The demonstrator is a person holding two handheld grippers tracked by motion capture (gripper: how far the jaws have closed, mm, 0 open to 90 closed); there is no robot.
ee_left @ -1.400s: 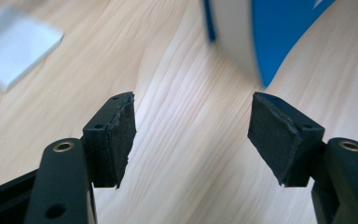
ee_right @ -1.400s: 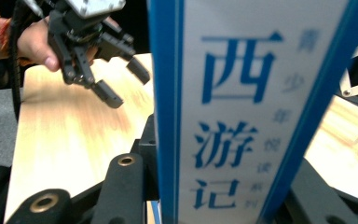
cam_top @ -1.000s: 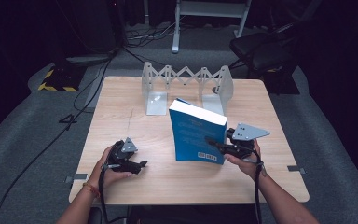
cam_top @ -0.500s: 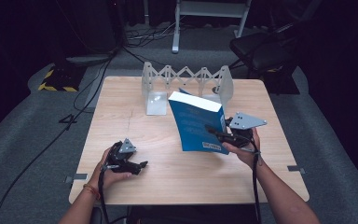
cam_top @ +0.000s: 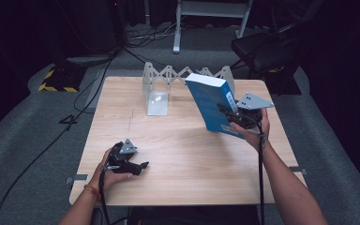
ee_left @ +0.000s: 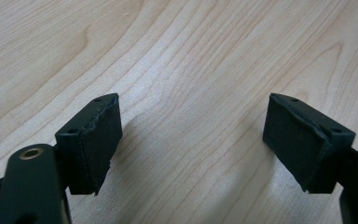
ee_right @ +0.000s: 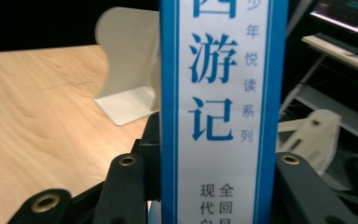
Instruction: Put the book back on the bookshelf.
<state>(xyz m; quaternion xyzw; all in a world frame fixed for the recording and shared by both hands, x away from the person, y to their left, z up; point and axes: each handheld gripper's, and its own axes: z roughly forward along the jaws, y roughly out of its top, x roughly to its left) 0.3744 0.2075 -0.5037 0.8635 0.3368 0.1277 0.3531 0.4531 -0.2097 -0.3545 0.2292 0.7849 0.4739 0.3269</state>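
The book (cam_top: 212, 101) sits between the jaws of the right tool (cam_top: 228, 115), lifted off the table (cam_top: 178, 154) and tilted, over the table's far right part. The folding rack (cam_top: 168, 84) stands on the table just behind and to the left of that tool. The left tool (cam_top: 138, 166) rests on the table's near left part, well apart from the book.

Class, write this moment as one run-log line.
right gripper: shut on blue book, lifted off table | left gripper: open, empty | rack: empty
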